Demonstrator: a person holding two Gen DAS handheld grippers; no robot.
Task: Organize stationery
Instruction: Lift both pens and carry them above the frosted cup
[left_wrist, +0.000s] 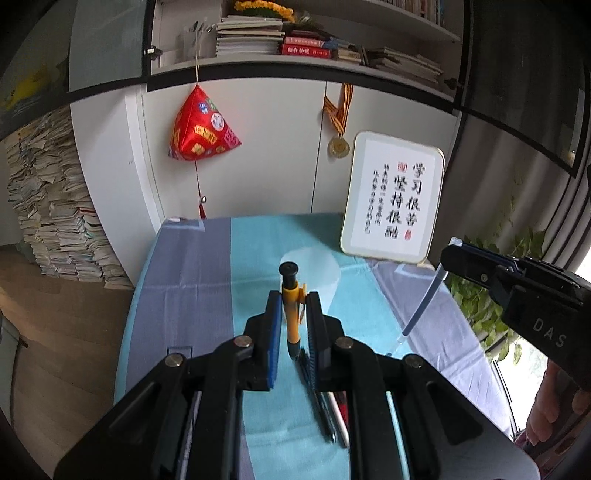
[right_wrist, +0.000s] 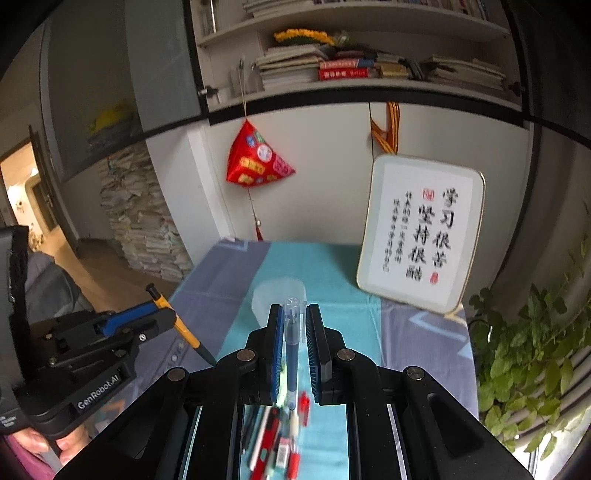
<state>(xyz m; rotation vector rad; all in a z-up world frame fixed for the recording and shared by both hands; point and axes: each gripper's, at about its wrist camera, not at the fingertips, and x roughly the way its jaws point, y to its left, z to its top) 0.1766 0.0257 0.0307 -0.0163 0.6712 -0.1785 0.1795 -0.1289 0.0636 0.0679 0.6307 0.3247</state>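
Left gripper (left_wrist: 291, 306) clamps yellow pen (left_wrist: 291, 314) upright; right gripper (right_wrist: 293, 321) clamps blue pen (right_wrist: 292, 350)

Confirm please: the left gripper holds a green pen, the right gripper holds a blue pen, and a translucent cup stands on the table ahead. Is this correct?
Not fully. The pen in the left gripper is yellow with a black cap, not green, as the left wrist view shows. The right gripper does hold a blue pen, and the translucent cup stands on the table ahead.
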